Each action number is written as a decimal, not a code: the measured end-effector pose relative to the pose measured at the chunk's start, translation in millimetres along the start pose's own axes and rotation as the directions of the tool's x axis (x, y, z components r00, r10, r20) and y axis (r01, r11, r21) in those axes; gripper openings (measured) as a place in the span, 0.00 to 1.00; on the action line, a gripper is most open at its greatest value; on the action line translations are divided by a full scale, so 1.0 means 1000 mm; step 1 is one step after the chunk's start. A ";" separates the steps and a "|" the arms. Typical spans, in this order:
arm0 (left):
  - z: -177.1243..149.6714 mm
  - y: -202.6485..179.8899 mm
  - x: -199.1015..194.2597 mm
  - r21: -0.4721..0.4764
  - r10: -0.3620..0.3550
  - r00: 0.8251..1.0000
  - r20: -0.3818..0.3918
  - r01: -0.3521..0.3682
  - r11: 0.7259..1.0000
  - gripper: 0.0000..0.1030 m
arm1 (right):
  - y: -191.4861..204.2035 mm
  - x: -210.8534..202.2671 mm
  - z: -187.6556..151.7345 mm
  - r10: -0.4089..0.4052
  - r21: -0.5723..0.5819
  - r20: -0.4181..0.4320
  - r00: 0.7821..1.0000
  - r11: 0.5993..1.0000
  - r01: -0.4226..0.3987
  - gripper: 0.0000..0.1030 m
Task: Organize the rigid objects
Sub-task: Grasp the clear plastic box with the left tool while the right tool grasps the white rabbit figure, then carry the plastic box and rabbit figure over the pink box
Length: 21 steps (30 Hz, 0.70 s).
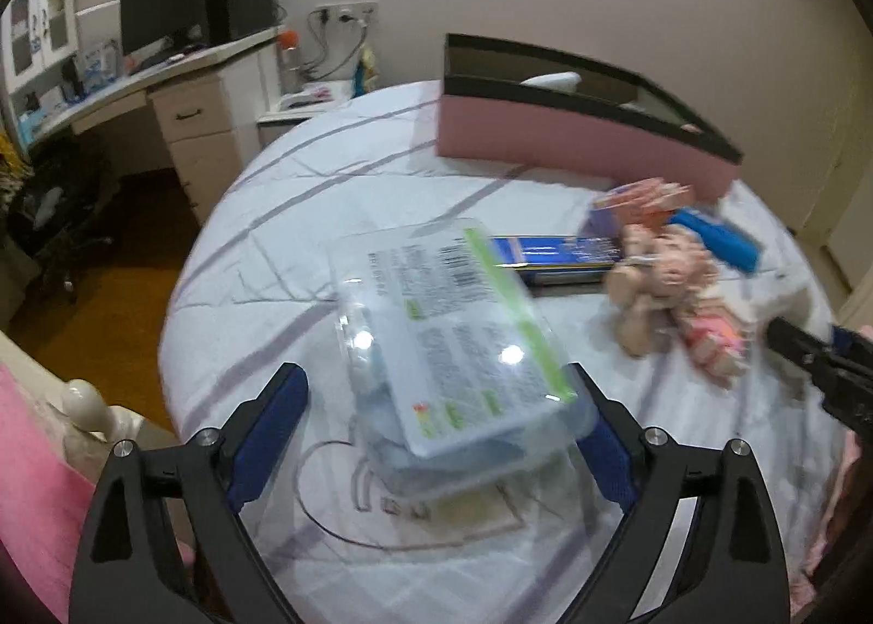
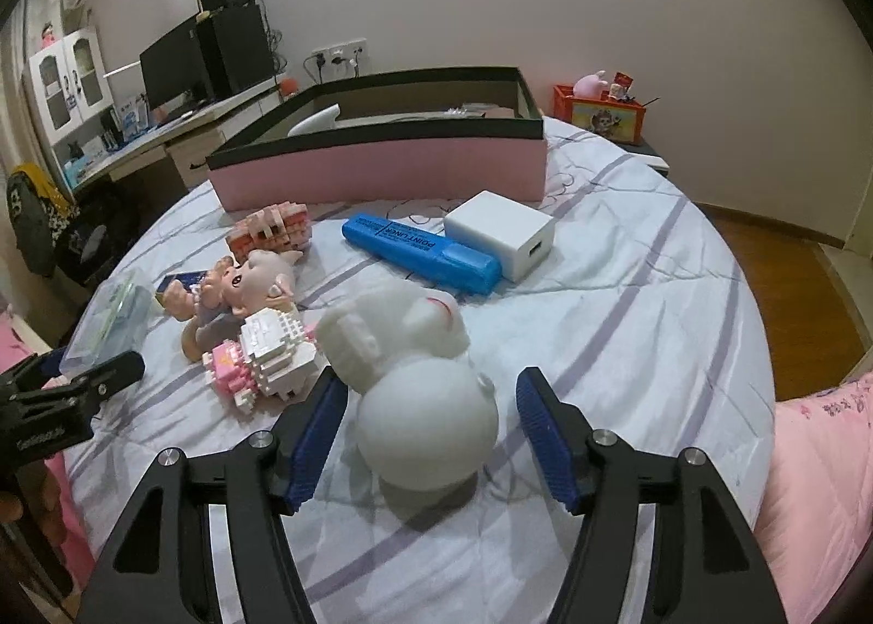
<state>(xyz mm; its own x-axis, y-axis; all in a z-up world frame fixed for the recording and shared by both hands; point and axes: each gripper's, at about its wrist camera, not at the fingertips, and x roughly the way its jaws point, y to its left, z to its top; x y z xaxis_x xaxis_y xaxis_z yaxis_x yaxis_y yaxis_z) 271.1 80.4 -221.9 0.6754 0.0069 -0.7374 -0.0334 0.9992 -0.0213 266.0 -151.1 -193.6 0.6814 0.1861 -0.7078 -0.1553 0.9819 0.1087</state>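
In the left wrist view my left gripper [image 1: 436,406] stands open around a clear plastic case [image 1: 447,346] with a green-edged label, which is tilted and blurred; only the right pad looks close to it. In the right wrist view my right gripper [image 2: 431,406] is open around a white rounded figurine [image 2: 420,378] lying on the bed, pads apart from it. The pink storage box [image 2: 382,166] with a black rim stands at the back; it also shows in the left wrist view [image 1: 573,144]. The clear case appears at the left [image 2: 109,318], by the left gripper [image 2: 82,384].
On the striped bedsheet [image 2: 627,297] lie a blue highlighter [image 2: 420,253], a white charger cube [image 2: 502,234], a pink doll [image 2: 240,291], a white-pink brick figure [image 2: 262,357], an orange brick figure [image 2: 273,231] and a blue flat box [image 1: 551,258]. A desk with monitor stands at the left.
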 end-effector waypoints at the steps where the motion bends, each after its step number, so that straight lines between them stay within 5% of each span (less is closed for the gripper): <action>1: 0.000 -0.001 0.001 0.009 0.004 1.000 0.005 -0.004 1.000 0.82 | 0.000 0.002 0.001 0.003 -0.003 -0.005 1.000 1.000 -0.003 0.64; 3: 0.002 -0.002 0.001 0.021 0.012 1.000 0.016 -0.013 1.000 0.62 | 0.000 0.006 0.001 0.025 -0.010 -0.007 1.000 1.000 -0.025 0.63; 5: 0.003 0.001 -0.002 0.001 0.004 1.000 0.026 -0.005 1.000 0.62 | 0.000 0.009 0.001 0.059 -0.011 -0.014 0.998 0.998 -0.060 0.47; 14: 0.013 -0.015 -0.037 0.036 -0.059 0.992 0.113 0.055 0.998 0.62 | 0.006 -0.016 0.003 0.060 -0.007 0.056 0.997 0.998 -0.060 0.47; 21: 0.038 -0.049 -0.093 0.092 -0.112 0.958 0.263 0.091 0.992 0.62 | 0.030 -0.069 0.020 0.067 -0.030 0.209 0.976 0.998 -0.062 0.47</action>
<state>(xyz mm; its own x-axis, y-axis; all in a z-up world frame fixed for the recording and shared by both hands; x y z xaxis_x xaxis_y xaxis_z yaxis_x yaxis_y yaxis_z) 237.8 31.7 -126.4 0.8445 -0.0949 -0.5270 0.0956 0.9951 -0.0260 228.8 -134.1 -128.1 0.8039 0.2546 -0.5375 -0.2184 0.9670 0.1314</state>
